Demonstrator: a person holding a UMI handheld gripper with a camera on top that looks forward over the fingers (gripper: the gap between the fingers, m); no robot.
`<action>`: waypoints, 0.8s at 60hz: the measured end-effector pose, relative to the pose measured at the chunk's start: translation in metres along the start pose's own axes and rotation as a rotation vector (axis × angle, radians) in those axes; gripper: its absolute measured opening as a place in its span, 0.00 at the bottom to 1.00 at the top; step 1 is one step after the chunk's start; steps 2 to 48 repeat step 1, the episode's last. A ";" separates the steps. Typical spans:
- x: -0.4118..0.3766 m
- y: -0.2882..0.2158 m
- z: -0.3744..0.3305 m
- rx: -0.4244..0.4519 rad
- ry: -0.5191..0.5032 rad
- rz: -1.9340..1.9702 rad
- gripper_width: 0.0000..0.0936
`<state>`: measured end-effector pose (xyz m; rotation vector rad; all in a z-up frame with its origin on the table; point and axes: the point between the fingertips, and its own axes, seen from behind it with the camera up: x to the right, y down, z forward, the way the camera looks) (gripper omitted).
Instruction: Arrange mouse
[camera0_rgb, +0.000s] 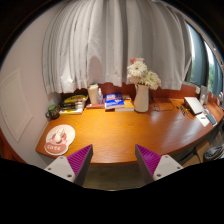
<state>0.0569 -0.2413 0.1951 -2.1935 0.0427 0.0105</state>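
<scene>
My gripper is open, its two purple pads spread wide with nothing between them. It hovers over the near edge of a long wooden desk. A round pink mat lies on the desk just ahead of the left finger, with a pale shape on it that I cannot identify. No mouse is clearly visible anywhere on the desk.
A white vase of pale flowers stands at the back middle. To its left are a blue book, a white container and stacked books. An open laptop sits far right. Curtains hang behind.
</scene>
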 end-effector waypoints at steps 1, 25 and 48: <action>0.002 0.001 -0.001 0.002 0.001 0.002 0.90; 0.002 0.001 -0.001 0.002 0.001 0.002 0.90; 0.002 0.001 -0.001 0.002 0.001 0.002 0.90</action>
